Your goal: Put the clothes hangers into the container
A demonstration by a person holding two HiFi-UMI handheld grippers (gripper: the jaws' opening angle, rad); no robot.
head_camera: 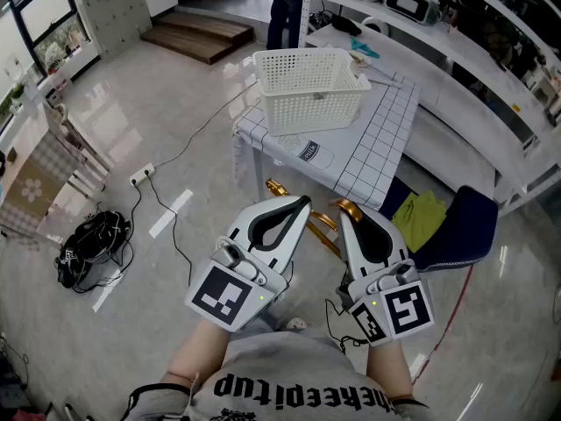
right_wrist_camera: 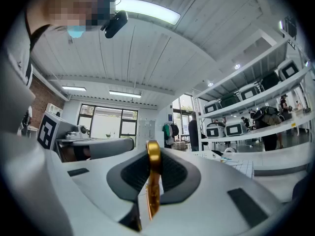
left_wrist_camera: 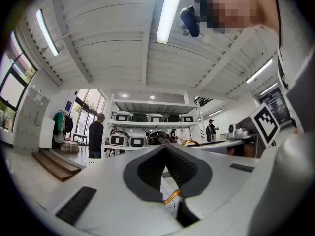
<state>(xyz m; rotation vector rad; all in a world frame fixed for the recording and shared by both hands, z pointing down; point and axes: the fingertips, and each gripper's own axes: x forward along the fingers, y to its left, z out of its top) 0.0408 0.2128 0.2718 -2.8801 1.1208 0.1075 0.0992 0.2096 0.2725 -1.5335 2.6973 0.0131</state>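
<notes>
Head view: the left tool (head_camera: 302,202) and right tool (head_camera: 344,212) are held side by side above the floor (head_camera: 175,261), near the tabletop (head_camera: 377,147) that carries the white basket (head_camera: 311,90). A gold hanger (head_camera: 323,226) runs between their tips. Only the right gripper view shows the right tool (right_wrist_camera: 152,154) narrowly clamped on the gold hanger (right_wrist_camera: 152,181). Only the left gripper view shows the left tool (left_wrist_camera: 167,149) with its tips together and a sliver of gold hanger (left_wrist_camera: 172,196) in the gap below them.

white left gripper (head_camera: 302,203), right gripper (head_camera: 344,210) alike, marker cubes (head_camera: 223,295), apparently grey shirt (head_camera: 298,386)

Gold hanger (right_wrist_camera: 153,166), white lattice basket (head_camera: 311,90), checked tablecloth (head_camera: 379,147).
</notes>
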